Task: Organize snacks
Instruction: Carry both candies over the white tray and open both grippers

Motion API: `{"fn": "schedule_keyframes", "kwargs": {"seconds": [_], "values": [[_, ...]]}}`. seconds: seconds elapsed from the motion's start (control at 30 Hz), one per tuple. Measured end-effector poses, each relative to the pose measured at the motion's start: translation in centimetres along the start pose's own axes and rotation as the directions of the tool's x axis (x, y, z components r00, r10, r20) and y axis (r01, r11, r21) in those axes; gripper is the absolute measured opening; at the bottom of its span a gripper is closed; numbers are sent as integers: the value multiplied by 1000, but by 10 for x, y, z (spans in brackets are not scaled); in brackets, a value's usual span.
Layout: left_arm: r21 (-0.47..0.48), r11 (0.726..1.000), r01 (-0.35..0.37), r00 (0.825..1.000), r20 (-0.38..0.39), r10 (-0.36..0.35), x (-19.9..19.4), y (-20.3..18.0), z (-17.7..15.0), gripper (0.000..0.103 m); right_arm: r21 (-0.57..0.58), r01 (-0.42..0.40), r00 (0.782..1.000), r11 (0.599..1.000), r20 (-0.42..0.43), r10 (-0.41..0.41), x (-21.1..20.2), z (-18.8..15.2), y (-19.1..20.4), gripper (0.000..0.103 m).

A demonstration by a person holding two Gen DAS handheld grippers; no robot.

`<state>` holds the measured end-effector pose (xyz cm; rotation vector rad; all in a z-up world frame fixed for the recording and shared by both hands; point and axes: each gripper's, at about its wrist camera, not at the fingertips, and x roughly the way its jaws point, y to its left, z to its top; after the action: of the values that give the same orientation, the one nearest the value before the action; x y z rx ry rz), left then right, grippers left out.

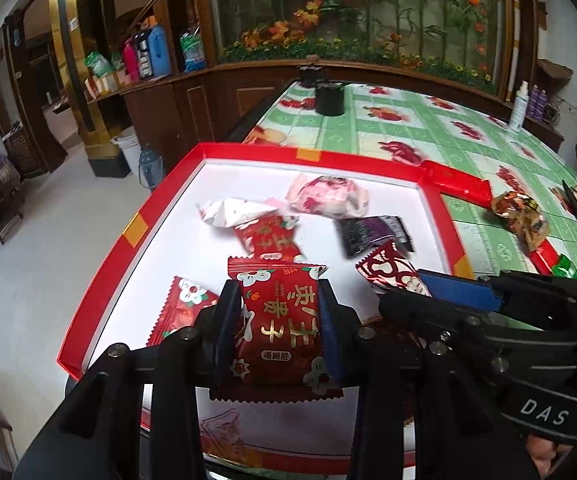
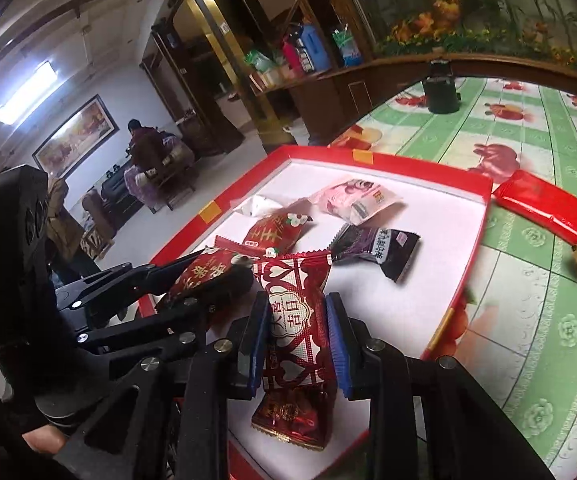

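A red box tray (image 1: 106,276) with a white floor lies on the table, with several snack packets in it. My left gripper (image 1: 278,312) is shut on a red packet with gold characters (image 1: 278,320), held over the tray's near part. My right gripper (image 2: 298,332) is shut on a red-and-white heart-patterned packet (image 2: 296,312), also over the tray (image 2: 428,168). The two grippers are side by side. In the left wrist view the right gripper (image 1: 428,288) enters from the right; in the right wrist view the left gripper (image 2: 208,276) shows at the left with its red packet.
In the tray lie a pink packet (image 1: 328,196), a white one (image 1: 234,212), a black-purple one (image 1: 372,234), red ones (image 1: 270,240) and a dark red one (image 2: 292,420). On the green cloth are a red bar packet (image 1: 456,184), a gold-brown packet (image 1: 522,216) and a black cup (image 1: 329,98).
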<state>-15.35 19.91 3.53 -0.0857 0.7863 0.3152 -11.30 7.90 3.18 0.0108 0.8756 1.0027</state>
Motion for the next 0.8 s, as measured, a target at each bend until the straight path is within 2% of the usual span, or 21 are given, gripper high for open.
{"fn": "schedule_keyframes", "kwargs": {"seconds": [0.2, 0.23, 0.33, 0.43, 0.7, 0.8], "values": [[-16, 999, -34, 999, -12, 34, 5, 6, -1, 37, -11, -2, 999, 1000, -35, 2, 8, 0, 2, 31], [-17, 999, -37, 999, -15, 36, 5, 7, -1, 40, -10, 0, 999, 1000, -35, 0, 8, 0, 1, 32], [-45, 998, -44, 999, -24, 43, 7, 12, 0, 58, -5, 20, 999, 1000, -27, -20, 6, 1, -3, 41], [-69, 996, -50, 999, -16, 49, 4, 18, 1, 65, 9, 41, 999, 999, 31, -41, -7, 3, -9, 45], [-83, 994, -72, 997, 19, 74, -6, 27, 9, 66, 121, 65, 986, 991, 142, -82, -47, 3, -44, 48], [-87, 994, -67, 997, 33, 70, -11, 25, 12, 75, 164, 89, 978, 983, 172, -117, -71, -3, -64, 52]]}}
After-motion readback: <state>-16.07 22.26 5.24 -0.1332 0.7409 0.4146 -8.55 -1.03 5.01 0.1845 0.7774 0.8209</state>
